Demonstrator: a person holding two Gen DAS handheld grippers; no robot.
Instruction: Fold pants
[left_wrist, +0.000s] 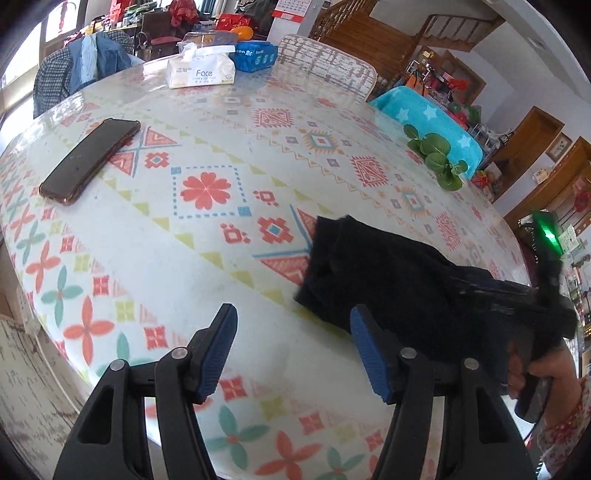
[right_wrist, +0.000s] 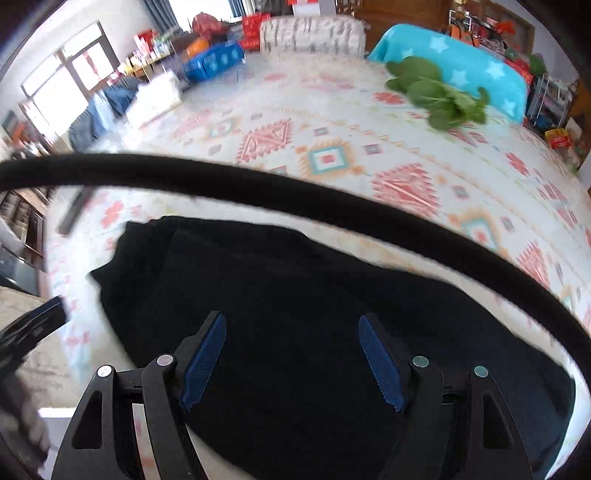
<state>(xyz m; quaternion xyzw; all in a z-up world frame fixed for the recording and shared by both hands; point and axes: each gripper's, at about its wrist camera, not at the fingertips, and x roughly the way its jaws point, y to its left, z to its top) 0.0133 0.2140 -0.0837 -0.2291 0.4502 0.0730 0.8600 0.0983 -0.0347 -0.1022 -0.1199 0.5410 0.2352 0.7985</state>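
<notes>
The black pants (left_wrist: 391, 280) lie folded in a compact bundle on the patterned tablecloth (left_wrist: 207, 243), right of centre in the left wrist view. My left gripper (left_wrist: 293, 332) is open and empty, hovering just left of the bundle's near edge. In the right wrist view the pants (right_wrist: 295, 295) fill the lower middle. My right gripper (right_wrist: 291, 354) is open and empty directly above them. The right gripper's body and the hand holding it show at the right edge of the left wrist view (left_wrist: 535, 314). The right wrist view is blurred.
A dark phone (left_wrist: 90, 160) lies at the left of the table. A tissue pack (left_wrist: 201, 72) and a blue box (left_wrist: 255, 55) sit at the far edge. Green leaves (left_wrist: 437, 155) lie at the right edge. A black cable (right_wrist: 295, 199) crosses the right wrist view. Chairs surround the table.
</notes>
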